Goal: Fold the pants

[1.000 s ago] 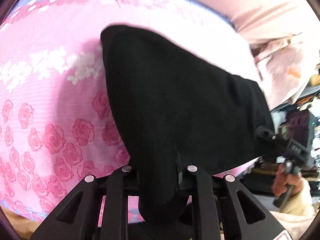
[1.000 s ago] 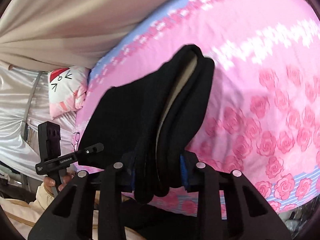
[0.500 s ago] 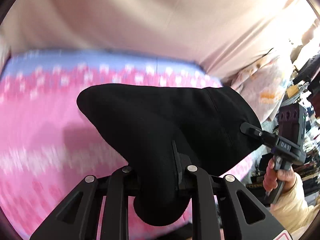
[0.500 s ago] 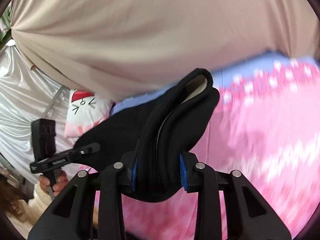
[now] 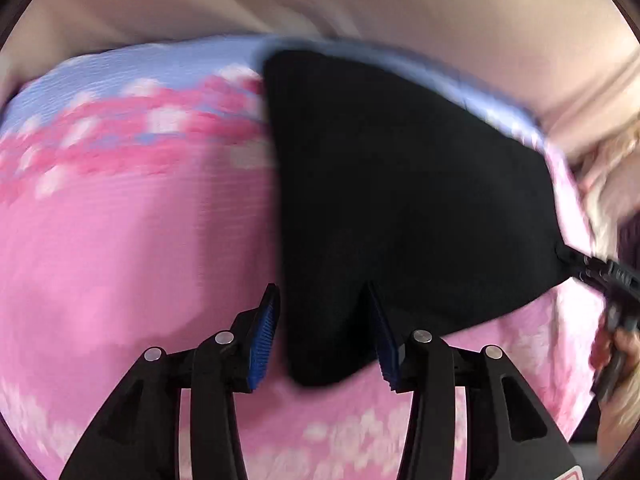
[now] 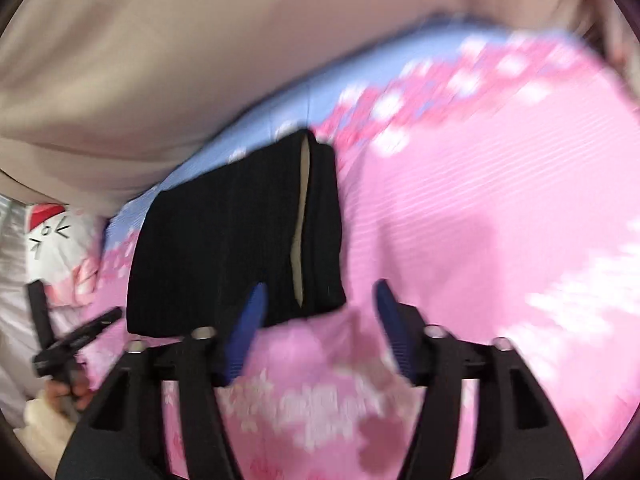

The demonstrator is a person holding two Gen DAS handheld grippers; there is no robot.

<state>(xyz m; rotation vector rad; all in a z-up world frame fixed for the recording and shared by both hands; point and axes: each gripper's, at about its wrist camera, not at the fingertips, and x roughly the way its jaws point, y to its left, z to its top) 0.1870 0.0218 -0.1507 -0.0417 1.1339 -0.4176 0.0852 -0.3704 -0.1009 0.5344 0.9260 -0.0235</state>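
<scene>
Black pants (image 5: 400,200) folded, lying flat on the pink floral bedsheet (image 5: 140,240), near its blue far edge. Left tongs (image 5: 324,328) spread wide, blue pads either side of the near corner of the cloth, not clamping. Right tongs (image 6: 318,312) also spread, just short of the pants (image 6: 236,240) edge, nothing held. Cat-face pillow (image 6: 52,248) at left of bed

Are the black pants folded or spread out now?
Folded. The pants lie as a compact block on the pink sheet, with stacked layers showing at one edge, light lining between them.
</scene>
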